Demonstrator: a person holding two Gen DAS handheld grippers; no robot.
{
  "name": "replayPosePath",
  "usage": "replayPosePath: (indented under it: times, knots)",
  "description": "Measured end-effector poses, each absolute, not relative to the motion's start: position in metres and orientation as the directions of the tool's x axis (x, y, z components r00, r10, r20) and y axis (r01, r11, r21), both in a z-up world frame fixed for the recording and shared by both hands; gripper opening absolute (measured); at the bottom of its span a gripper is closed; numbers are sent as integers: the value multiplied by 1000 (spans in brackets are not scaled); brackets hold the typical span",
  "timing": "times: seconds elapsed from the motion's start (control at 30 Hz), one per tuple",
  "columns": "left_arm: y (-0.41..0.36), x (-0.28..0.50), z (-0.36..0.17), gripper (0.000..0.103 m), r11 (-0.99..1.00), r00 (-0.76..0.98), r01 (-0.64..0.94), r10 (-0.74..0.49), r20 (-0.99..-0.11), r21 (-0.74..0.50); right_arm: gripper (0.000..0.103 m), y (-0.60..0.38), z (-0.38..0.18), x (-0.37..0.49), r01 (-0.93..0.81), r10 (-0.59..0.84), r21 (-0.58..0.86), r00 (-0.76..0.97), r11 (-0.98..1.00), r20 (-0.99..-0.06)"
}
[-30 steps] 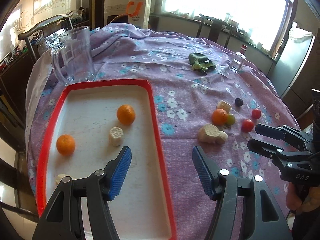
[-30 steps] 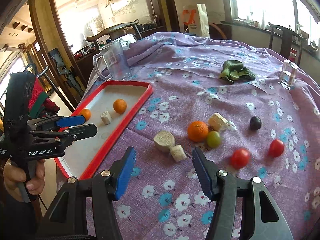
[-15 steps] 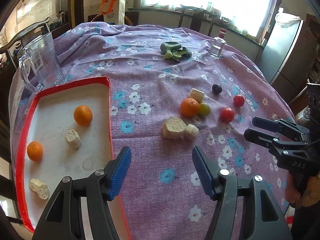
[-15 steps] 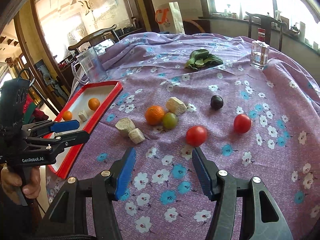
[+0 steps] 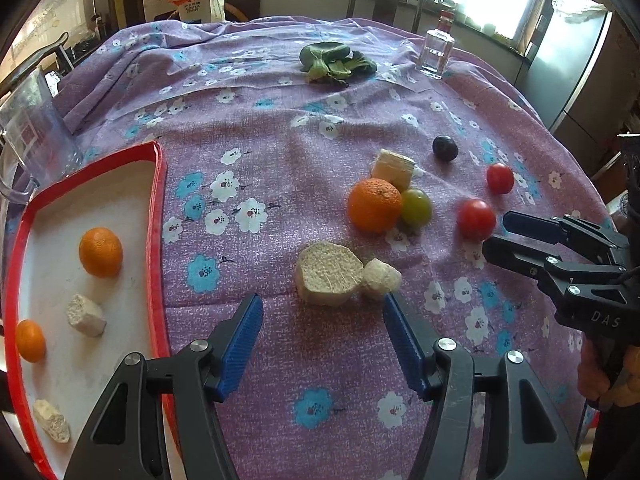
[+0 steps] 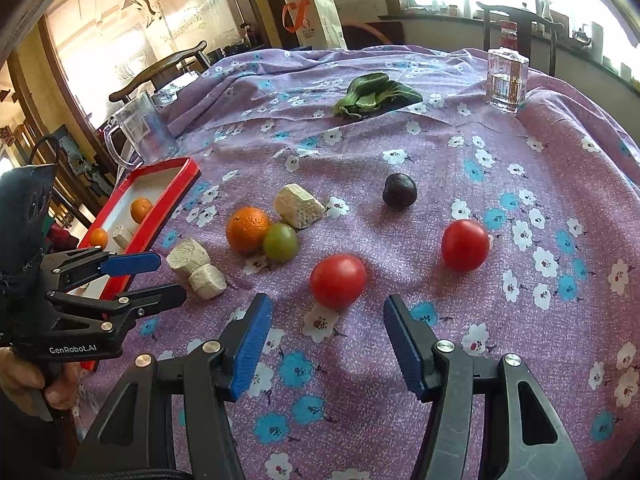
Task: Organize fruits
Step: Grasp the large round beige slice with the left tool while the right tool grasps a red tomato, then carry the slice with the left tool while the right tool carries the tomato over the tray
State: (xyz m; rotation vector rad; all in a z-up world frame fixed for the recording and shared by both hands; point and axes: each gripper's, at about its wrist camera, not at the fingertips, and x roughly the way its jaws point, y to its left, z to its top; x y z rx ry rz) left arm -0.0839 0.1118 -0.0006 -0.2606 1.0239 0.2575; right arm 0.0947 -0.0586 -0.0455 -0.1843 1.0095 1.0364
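A red-rimmed white tray (image 5: 157,216) holding two small oranges is shown at left. The left gripper (image 5: 322,344) and right gripper (image 6: 328,340), jaws moderately wide and empty, are held above the purple floral-clothed desk (image 5: 280,128), where a round orange (image 5: 374,205), green fruit and red tomatoes lie.

Three oranges (image 5: 374,205): one on the cloth at centre, two at the left edge. Two red tomatoes (image 5: 476,219). One green fruit (image 5: 417,207), one dark plum (image 5: 445,147). Five pale chunks (image 5: 328,279). One jug (image 6: 140,130), one bottle (image 5: 434,51).
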Motion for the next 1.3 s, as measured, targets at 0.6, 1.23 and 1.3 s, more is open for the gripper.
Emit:
replayPosePath:
  times: [0.6, 1.23, 1.3]
  knots:
    - [121, -66, -10, 32, 953, 571, -228, -33, -820, -198, 33, -51, -56, 109, -782, 627, 324, 109, 533, -771]
    - [104, -122, 31, 30, 955, 634, -237, 12, -773, -179, 33, -66, -15, 77, -802, 689, 339, 121, 492, -715]
    - [103, -129, 36, 30, 955, 641, -240, 21, -767, -174, 33, -67, -10, 73, -805, 694, 338, 123, 488, -710]
